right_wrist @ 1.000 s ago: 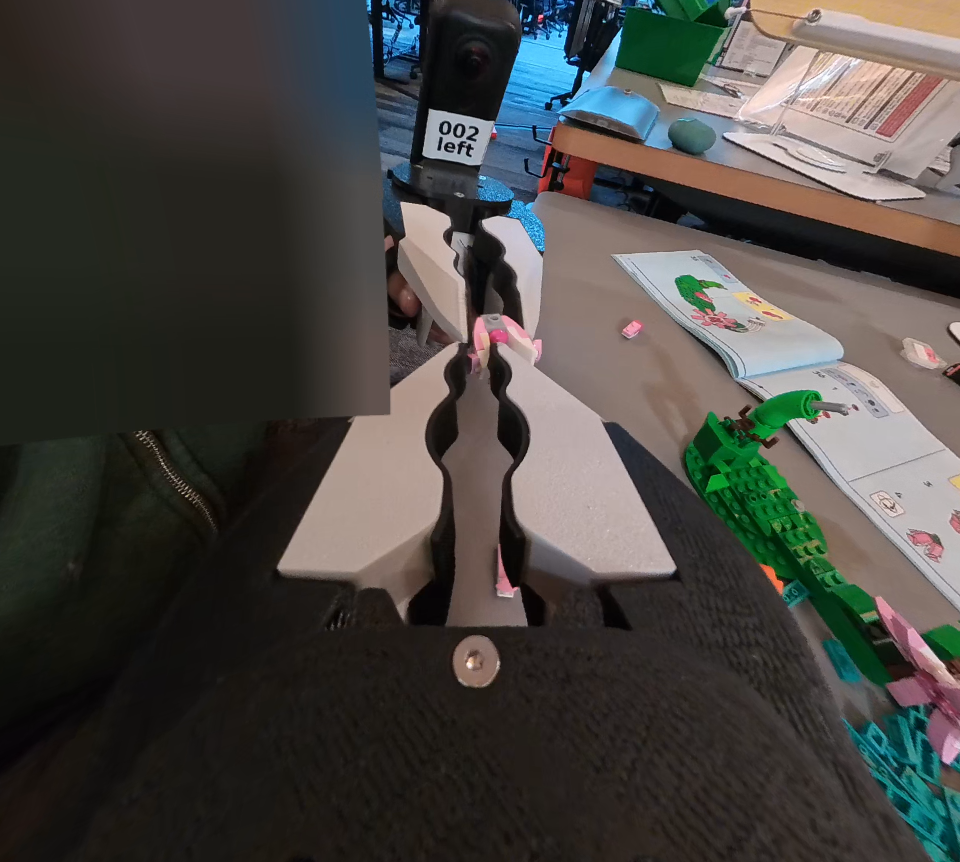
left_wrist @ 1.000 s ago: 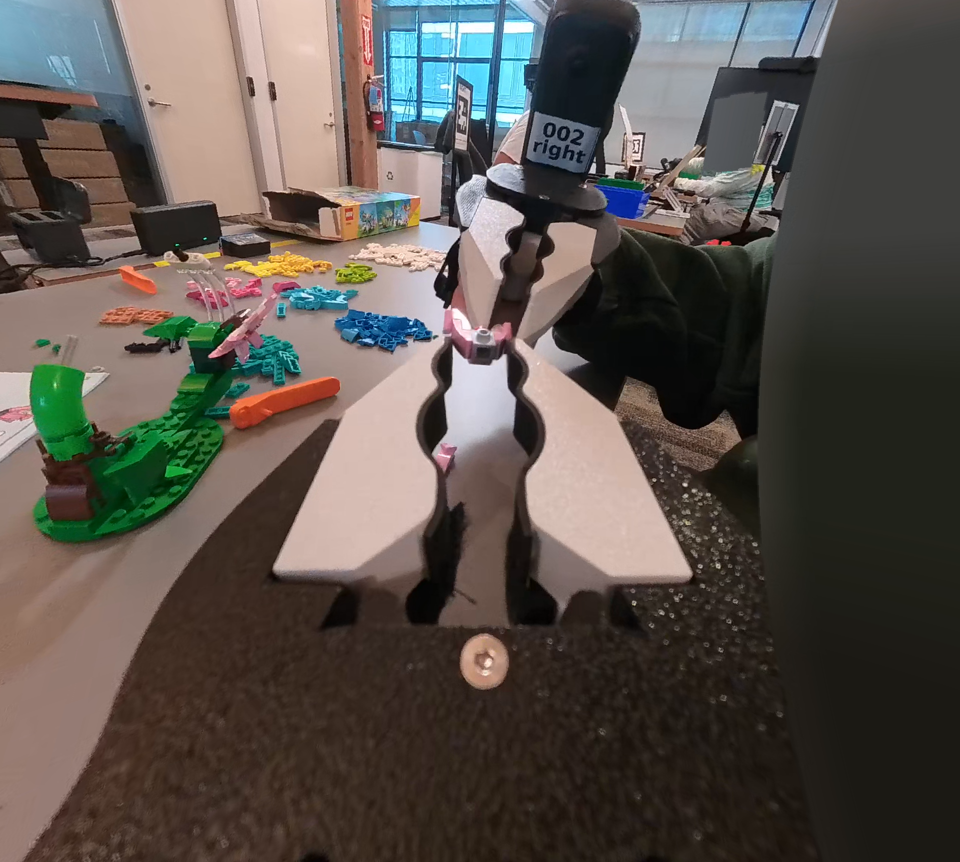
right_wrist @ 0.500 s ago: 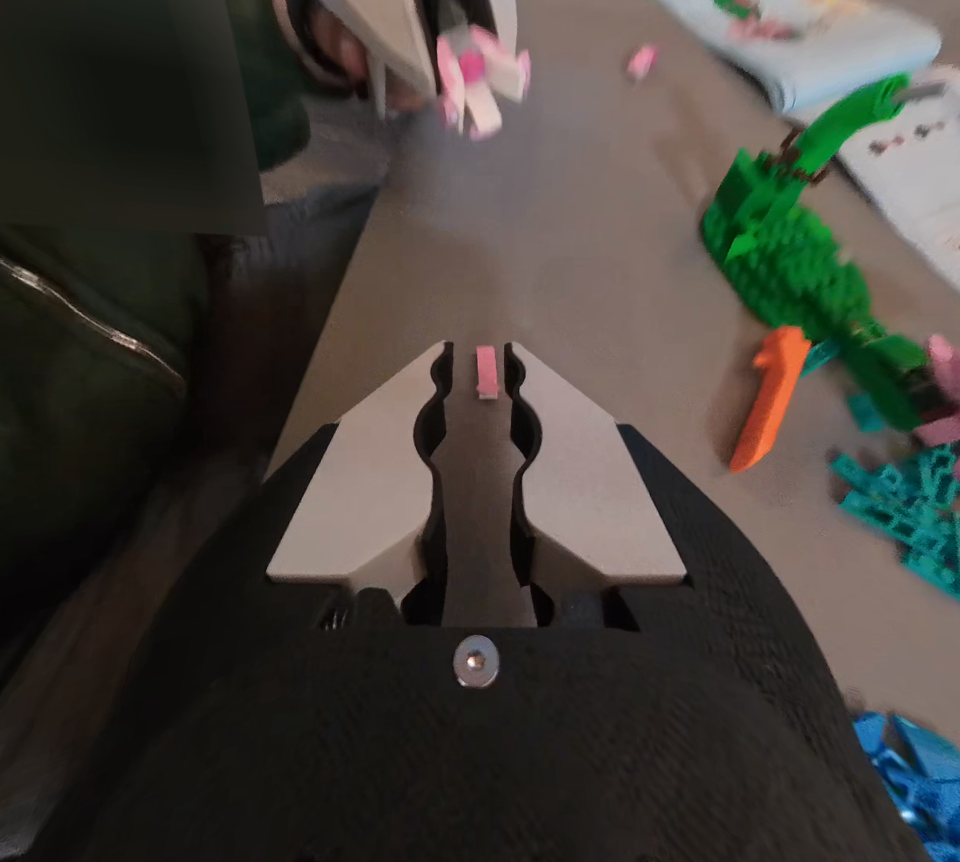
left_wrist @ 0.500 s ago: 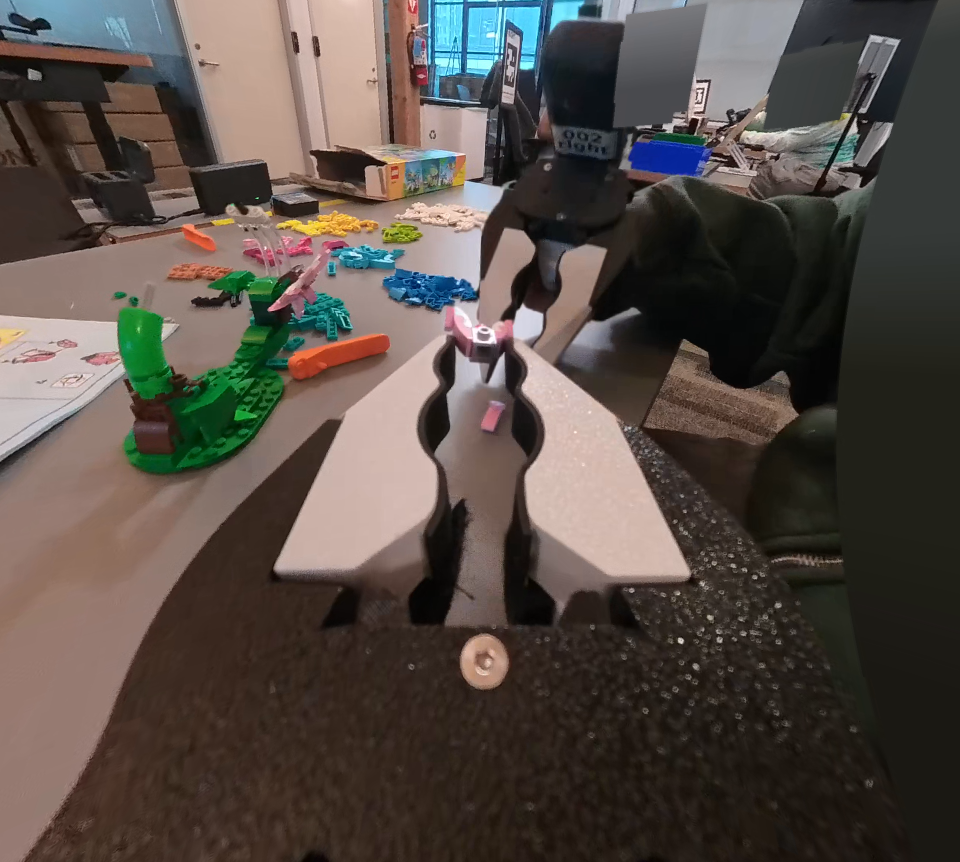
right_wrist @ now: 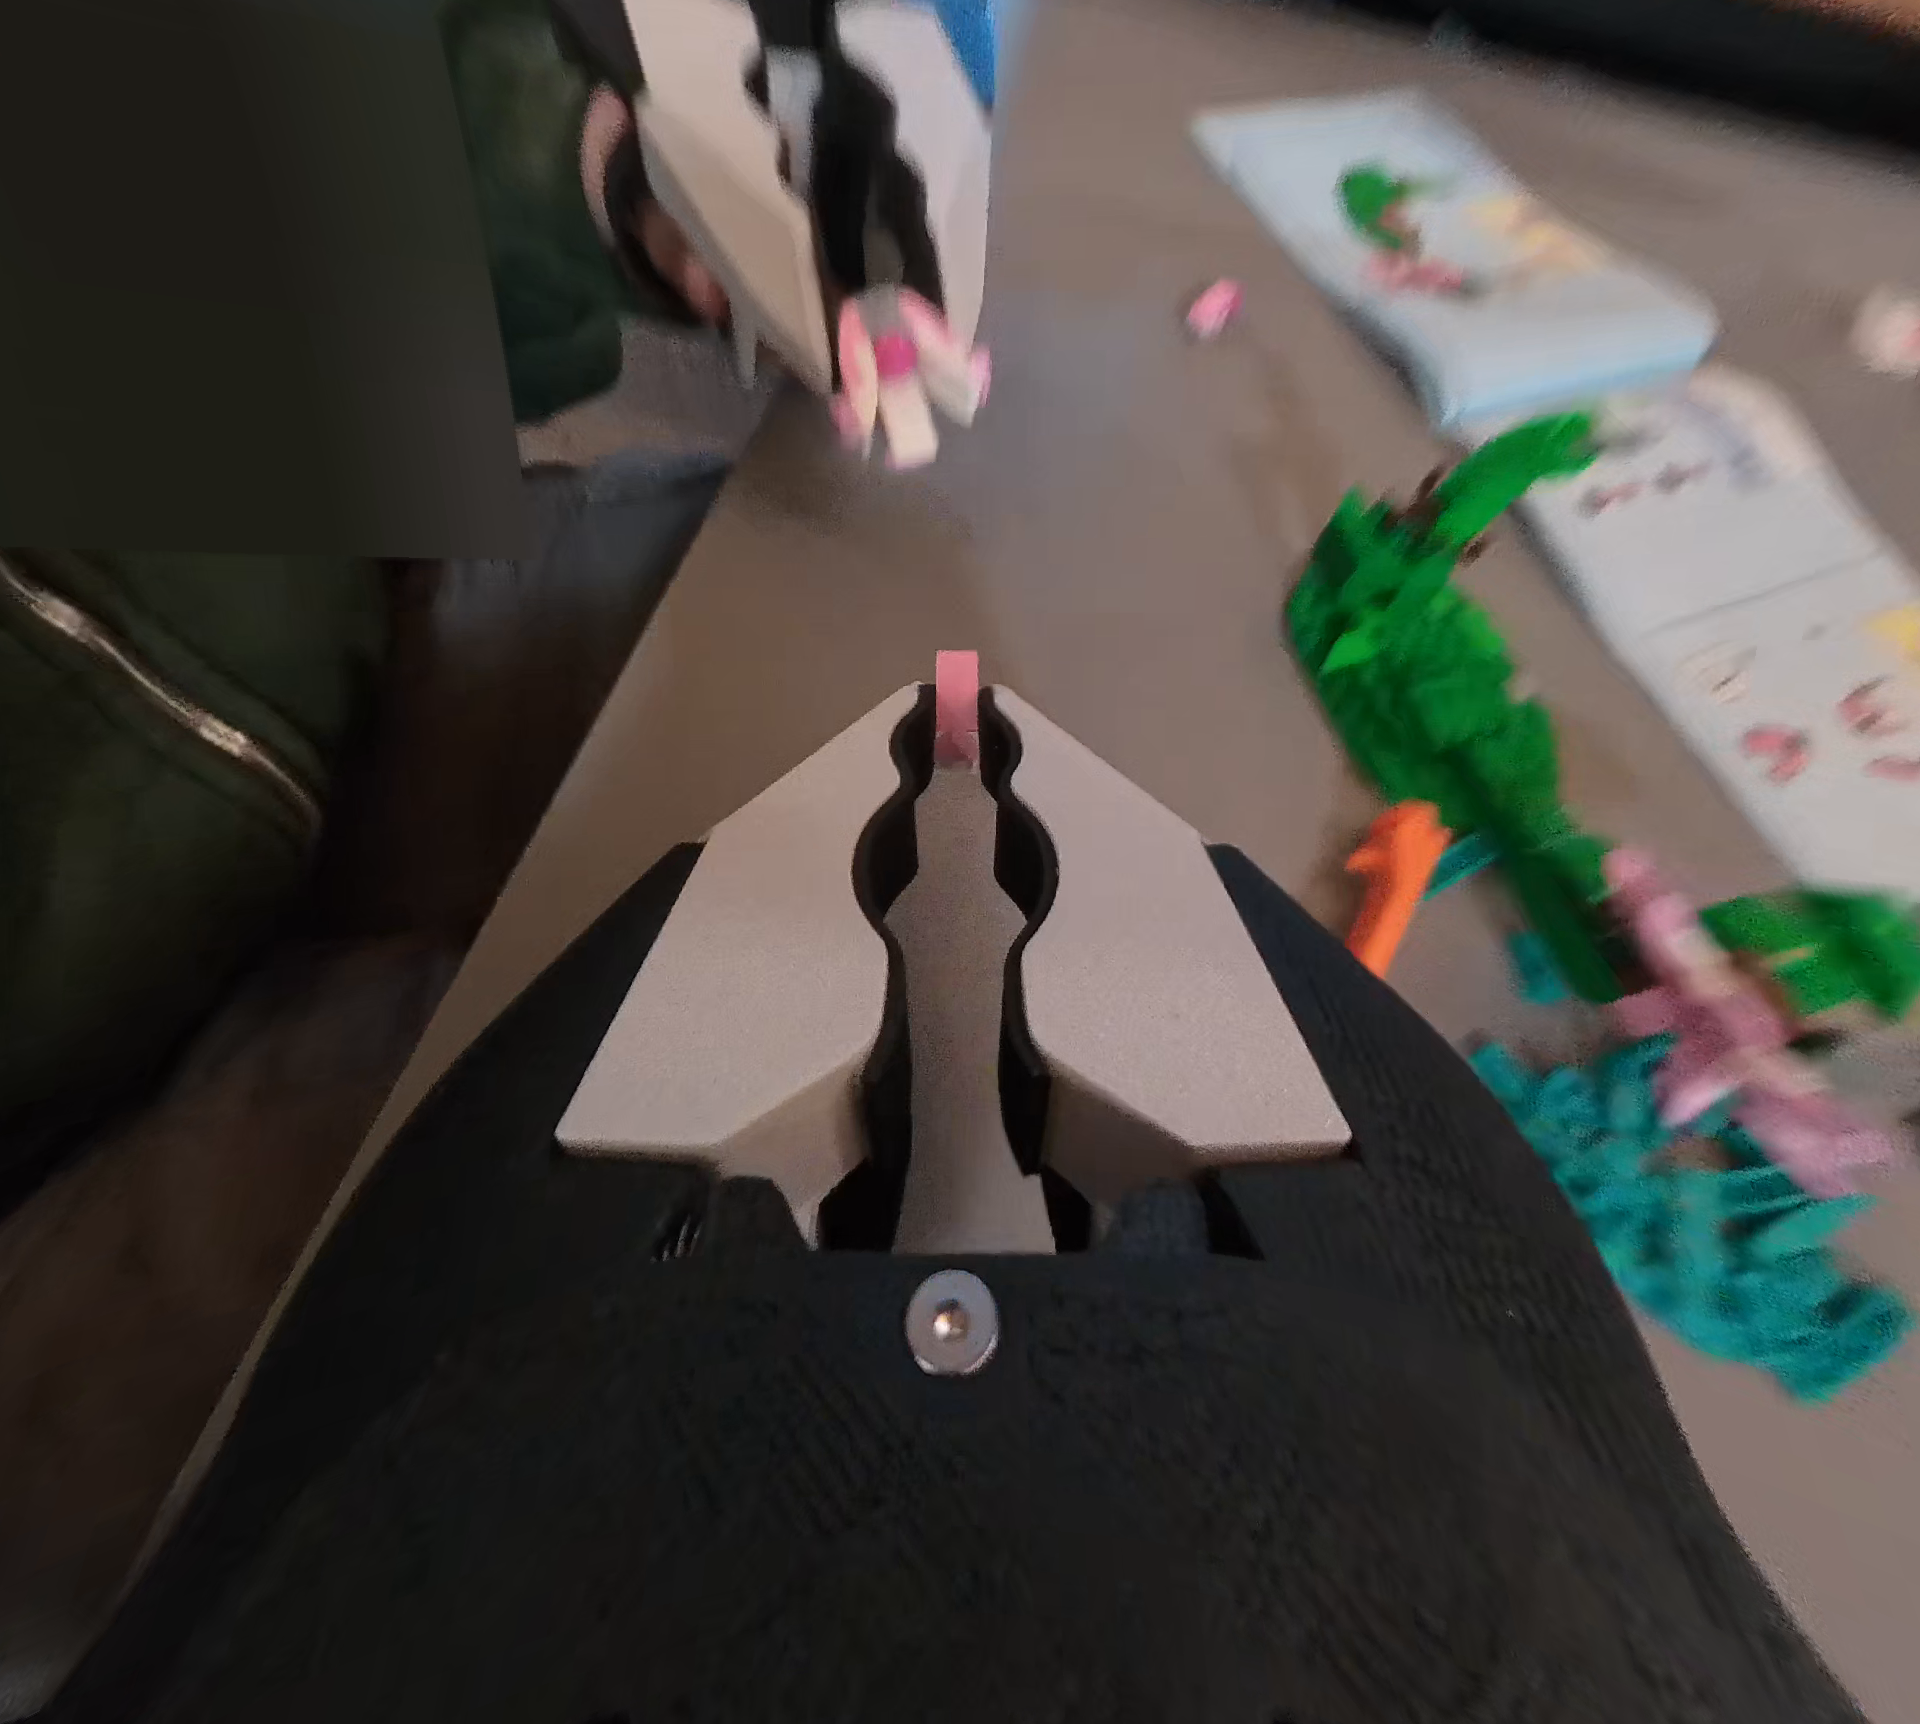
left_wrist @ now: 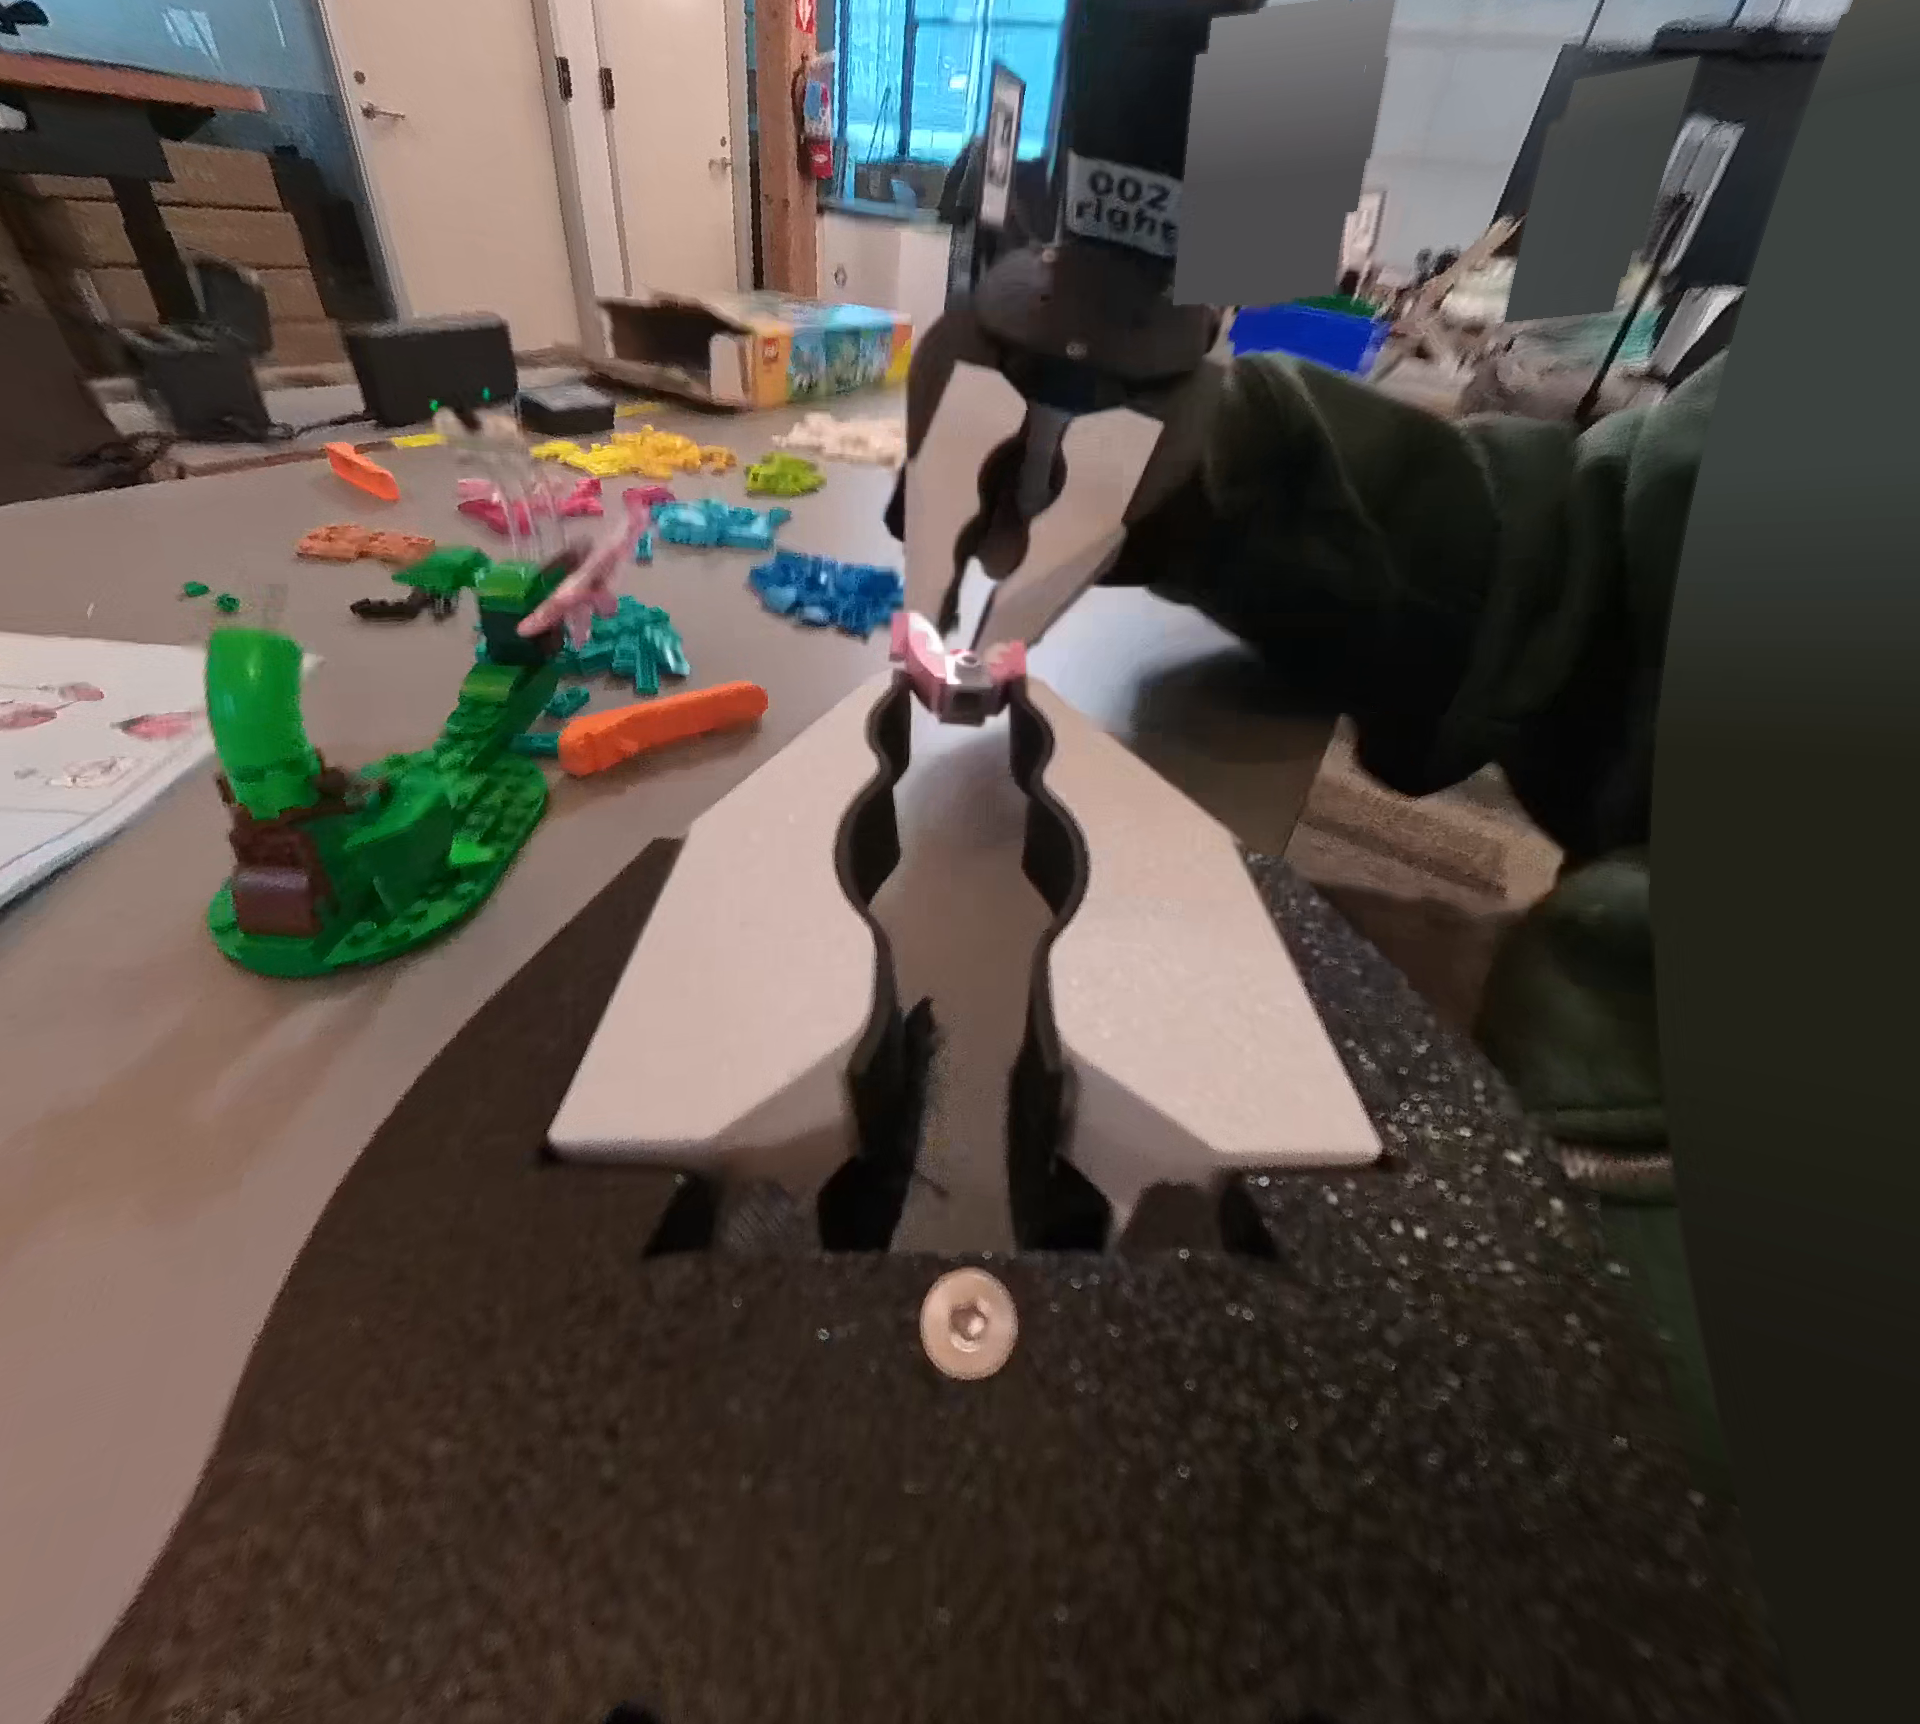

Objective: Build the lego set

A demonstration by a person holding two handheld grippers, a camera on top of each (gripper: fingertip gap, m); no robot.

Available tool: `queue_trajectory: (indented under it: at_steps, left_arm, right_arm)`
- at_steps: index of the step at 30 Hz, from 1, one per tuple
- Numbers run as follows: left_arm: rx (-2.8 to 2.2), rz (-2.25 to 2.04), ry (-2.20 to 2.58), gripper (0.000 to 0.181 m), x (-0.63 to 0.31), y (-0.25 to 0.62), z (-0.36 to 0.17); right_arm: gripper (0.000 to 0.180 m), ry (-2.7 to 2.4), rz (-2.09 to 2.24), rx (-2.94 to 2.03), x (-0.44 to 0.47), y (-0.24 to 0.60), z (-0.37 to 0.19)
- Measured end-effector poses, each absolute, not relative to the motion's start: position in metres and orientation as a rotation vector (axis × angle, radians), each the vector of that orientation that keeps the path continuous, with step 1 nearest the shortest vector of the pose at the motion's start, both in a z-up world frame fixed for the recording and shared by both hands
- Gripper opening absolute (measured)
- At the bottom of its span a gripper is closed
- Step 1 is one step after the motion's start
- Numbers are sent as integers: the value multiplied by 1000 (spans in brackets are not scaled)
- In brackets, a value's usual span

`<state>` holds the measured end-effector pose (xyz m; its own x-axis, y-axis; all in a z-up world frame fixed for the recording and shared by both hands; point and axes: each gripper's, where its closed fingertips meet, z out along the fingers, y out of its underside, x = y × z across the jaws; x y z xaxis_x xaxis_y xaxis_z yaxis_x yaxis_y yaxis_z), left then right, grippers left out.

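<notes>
My left gripper (left_wrist: 954,687) is shut on a small pink flower assembly (left_wrist: 956,682) and holds it above the table's near edge; it also shows in the right wrist view (right_wrist: 904,386), blurred. My right gripper (right_wrist: 956,700) is shut on a small flat pink piece (right_wrist: 956,687) low over the grey table (right_wrist: 1091,531). In the left wrist view the right gripper (left_wrist: 968,627) points down just behind the flower assembly. The green plant build (left_wrist: 384,822) stands on the table to the left, with a pink flower on its far end (right_wrist: 1704,1020).
An open instruction booklet (right_wrist: 1455,261) lies beyond the build. An orange brick separator (left_wrist: 665,724) lies beside it. Sorted piles of bricks, blue (left_wrist: 831,594), teal (right_wrist: 1714,1207) and yellow (left_wrist: 634,456), lie farther off. One loose pink piece (right_wrist: 1214,310) lies near the booklet. A person's green sleeve (left_wrist: 1403,552) is at the right. Spacing between my two grippers at the tips: around 6 cm.
My right gripper left the flower assembly, dropped to the table around the small pink piece and closed on it. My left gripper kept hold of the flower assembly.
</notes>
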<state>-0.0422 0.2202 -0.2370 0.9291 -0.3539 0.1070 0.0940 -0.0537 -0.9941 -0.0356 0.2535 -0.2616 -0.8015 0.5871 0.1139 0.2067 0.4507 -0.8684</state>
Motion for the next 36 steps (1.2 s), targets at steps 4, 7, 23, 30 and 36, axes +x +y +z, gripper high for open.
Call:
queue_trajectory:
  at_steps: [4,7,23,30,36]
  left_arm:
    - [-1474,-367,197,17,-59,239,-198]
    - [-1356,-347,192,16,-66,260,-167]
    - [-1313,-680,255,17,-33,300,-187]
    - [-1323,-943,294,16,-16,290,-198]
    - [-1324,-931,341,16,-9,287,-199]
  right_arm:
    - [6,-2321,1324,-470,-49,257,-186]
    - [6,-2430,1232,-382,-52,264,-154]
    - [6,-2575,1027,-671,-47,271,-152]
    - [6,-2592,1167,-1111,-35,269,-181]
    - [6,-2561,1167,-1253,-23,271,-191]
